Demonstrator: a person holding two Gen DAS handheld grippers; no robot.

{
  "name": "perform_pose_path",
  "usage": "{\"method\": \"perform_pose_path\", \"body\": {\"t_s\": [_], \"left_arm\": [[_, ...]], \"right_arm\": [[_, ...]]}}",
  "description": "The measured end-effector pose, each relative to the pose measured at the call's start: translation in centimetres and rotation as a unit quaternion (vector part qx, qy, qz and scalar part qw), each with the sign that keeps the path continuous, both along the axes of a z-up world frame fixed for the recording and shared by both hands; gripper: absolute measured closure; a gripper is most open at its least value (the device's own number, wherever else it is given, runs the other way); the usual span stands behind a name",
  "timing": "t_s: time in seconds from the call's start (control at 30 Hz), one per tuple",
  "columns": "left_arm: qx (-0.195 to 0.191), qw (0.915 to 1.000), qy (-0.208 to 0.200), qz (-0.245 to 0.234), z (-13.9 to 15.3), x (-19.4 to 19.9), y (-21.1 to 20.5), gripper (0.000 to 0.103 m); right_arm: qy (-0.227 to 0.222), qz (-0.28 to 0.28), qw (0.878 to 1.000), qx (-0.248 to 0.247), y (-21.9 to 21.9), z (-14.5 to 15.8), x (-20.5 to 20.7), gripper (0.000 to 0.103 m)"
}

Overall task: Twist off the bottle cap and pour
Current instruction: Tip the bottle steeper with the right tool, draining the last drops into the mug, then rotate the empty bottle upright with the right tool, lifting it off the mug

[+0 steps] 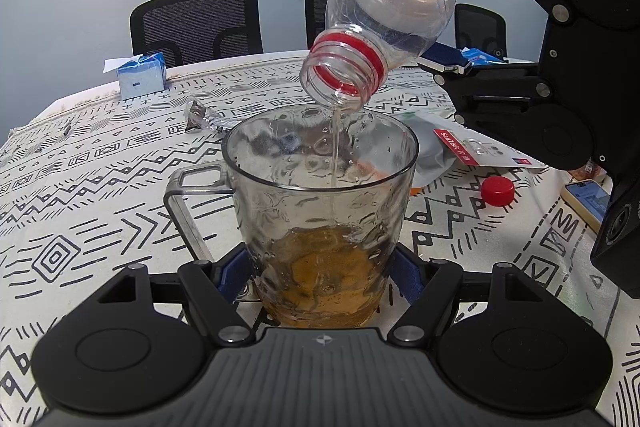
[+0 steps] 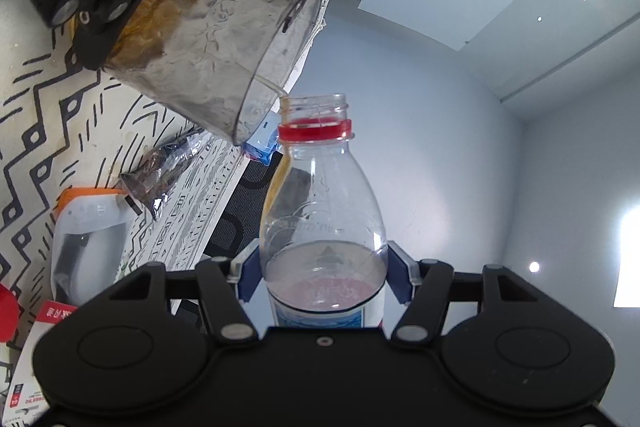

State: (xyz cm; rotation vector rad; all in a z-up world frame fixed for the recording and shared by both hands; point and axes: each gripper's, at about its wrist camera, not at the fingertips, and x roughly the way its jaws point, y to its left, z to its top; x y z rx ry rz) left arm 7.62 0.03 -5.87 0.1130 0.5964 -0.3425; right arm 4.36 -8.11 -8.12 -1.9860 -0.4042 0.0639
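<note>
A clear plastic bottle [image 1: 384, 15] with a red neck ring is open and tipped mouth-down over a glass mug [image 1: 320, 195]. A thin stream of water [image 1: 335, 155] falls from its mouth into the mug, which holds a little brownish liquid. My right gripper [image 1: 448, 3] is shut on the bottle's body; it also shows in the right wrist view [image 2: 324, 279], with the bottle [image 2: 320, 211] between its fingers. My left gripper [image 1: 320, 271] is shut on the mug's base on the table. The red cap [image 1: 497, 190] lies on the tablecloth to the right of the mug.
The table has a black-and-white patterned cloth [image 1: 100, 187]. On it are a blue carton [image 1: 141, 75], a crumpled wrapper [image 1: 200, 117], a red-and-white card package [image 1: 472, 147], a pouch [image 2: 88, 239] and a phone [image 1: 588, 199]. Black chairs [image 1: 196, 23] stand behind.
</note>
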Motion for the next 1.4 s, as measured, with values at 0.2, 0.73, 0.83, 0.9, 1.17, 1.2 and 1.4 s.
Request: {"method": "perform_pose_path", "body": {"t_s": [0.2,0.73,0.83,0.9,1.17,1.2,1.4], "left_arm": [[-0.001,1.0000,0.000,0.000,0.0,0.0,0.0,0.032],[-0.003,1.0000,0.001,0.000,0.0,0.0,0.1,0.032],[-0.003,1.0000,0.001,0.000,0.0,0.1,0.1,0.032],[-0.003,1.0000,0.001,0.000,0.0,0.1,0.1,0.032],[-0.003,1.0000,0.001,0.000,0.0,0.2,0.2,0.032],[-0.003,1.0000,0.001,0.000,0.0,0.2,0.2,0.032],[-0.002,1.0000,0.001,0.000,0.0,0.2,0.3,0.032]], "right_arm": [[0.015,-0.008,1.000,0.025,0.0,0.3,0.0,0.038],[0.102,-0.063,0.970,0.211,-1.3,-0.1,-0.1,0.038],[0.056,-0.044,0.986,0.150,-1.5,-1.2,-0.1,0.038],[0.031,-0.031,0.993,0.111,-1.7,-1.3,-0.1,0.038],[-0.017,0.010,0.999,0.033,-1.5,-1.2,-0.9,0.038],[-0.025,0.014,0.999,0.023,-1.5,-1.2,-1.0,0.038],[-0.061,0.040,0.996,-0.045,-1.9,-1.8,-1.2,0.038]]}}
